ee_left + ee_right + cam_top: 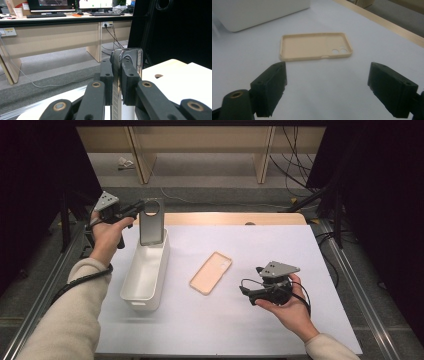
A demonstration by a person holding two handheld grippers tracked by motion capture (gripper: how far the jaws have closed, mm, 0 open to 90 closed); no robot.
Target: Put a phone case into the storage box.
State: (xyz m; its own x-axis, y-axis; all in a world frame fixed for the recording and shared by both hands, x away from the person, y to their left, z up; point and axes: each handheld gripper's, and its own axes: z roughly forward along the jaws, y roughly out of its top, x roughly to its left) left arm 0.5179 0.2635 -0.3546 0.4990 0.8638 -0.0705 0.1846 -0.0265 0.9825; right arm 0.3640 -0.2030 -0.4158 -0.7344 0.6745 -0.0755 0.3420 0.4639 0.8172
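Between the left hand-held gripper's (117, 82) clamped jaws stood a glossy grey case (151, 222); ahead of the right hand-held gripper's (327, 87) wide-open jaws lay a matte beige case (313, 46).

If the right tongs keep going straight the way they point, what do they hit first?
Probably the beige phone case, lying flat on the white table cover straight ahead of the open right tongs; the cover between looks bare.

Grey phone case (151, 222), beige phone case (210, 272), white bin (146, 272), white tabletop (240, 320), black tools
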